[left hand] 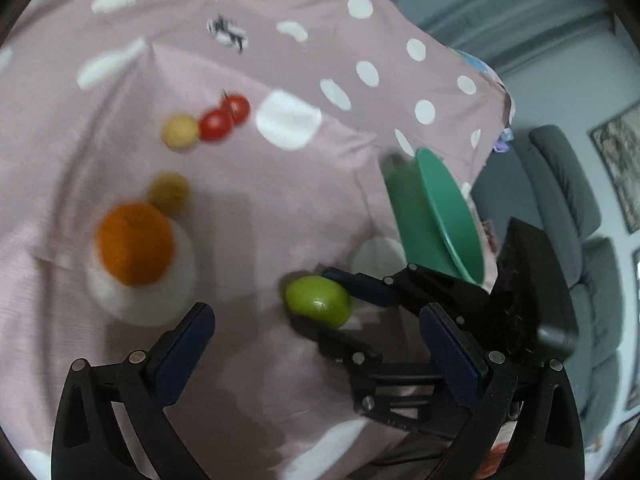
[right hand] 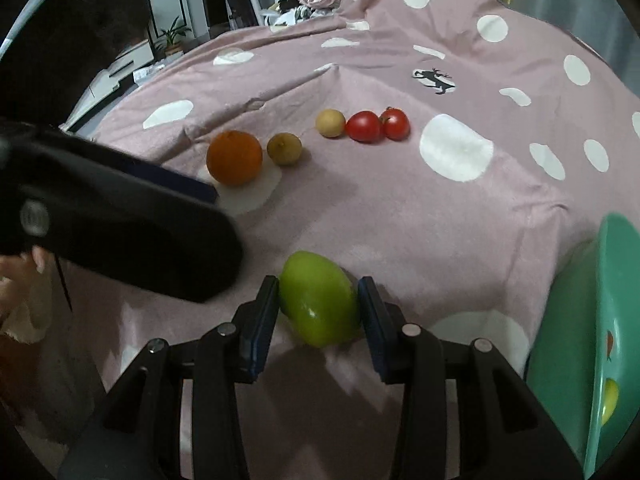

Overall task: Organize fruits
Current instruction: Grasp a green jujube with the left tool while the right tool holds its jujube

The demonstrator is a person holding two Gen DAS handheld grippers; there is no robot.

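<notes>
Green fruit [right hand: 318, 304] seemingly clamped between right claw [right hand: 319, 318] pads

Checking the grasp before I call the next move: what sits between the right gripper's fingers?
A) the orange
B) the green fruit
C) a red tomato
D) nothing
B: the right wrist view shows the green fruit wedged between the right gripper's blue pads, while the orange and tomatoes lie farther off on the cloth.

A pink dotted bedspread [right hand: 400, 208] carries an orange [right hand: 235, 157], two tomatoes [right hand: 363, 126], two yellowish fruits [right hand: 330, 122], perhaps longans.
</notes>
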